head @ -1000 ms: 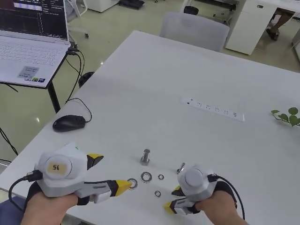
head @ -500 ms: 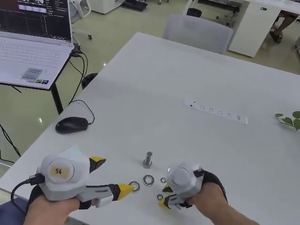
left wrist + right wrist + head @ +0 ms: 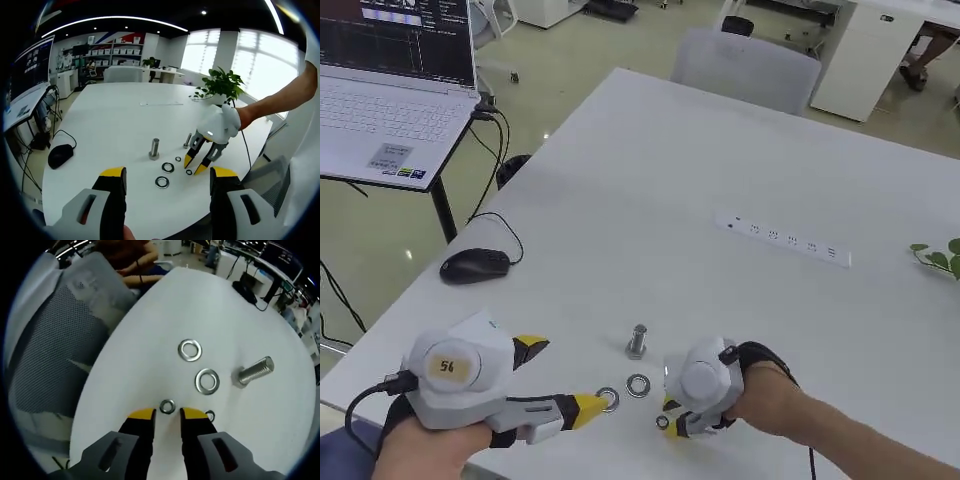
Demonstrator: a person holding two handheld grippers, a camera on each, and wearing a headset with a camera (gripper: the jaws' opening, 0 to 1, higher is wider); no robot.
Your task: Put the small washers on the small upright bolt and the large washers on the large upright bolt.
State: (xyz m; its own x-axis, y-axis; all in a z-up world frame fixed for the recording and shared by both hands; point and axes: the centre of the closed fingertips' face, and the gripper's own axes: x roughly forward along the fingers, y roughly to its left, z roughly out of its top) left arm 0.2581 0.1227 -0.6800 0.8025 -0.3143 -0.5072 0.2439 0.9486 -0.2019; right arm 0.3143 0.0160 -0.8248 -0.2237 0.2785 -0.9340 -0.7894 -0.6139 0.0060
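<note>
White left gripper (image 3: pixel 557 375) and right gripper (image 3: pixel 670 418), yellow-tipped black jaws; yellow "56" label (image 3: pixel 447 366) and black cable (image 3: pixel 365 393) on the left

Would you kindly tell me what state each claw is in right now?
Left claw: open, holding nothing.
Right claw: open, a small washer at its tips, not gripped.

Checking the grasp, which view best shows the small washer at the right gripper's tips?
Right gripper view: the small washer lies clear, just ahead of the right gripper. Left gripper view shows it tiny; head view, a speck.
</note>
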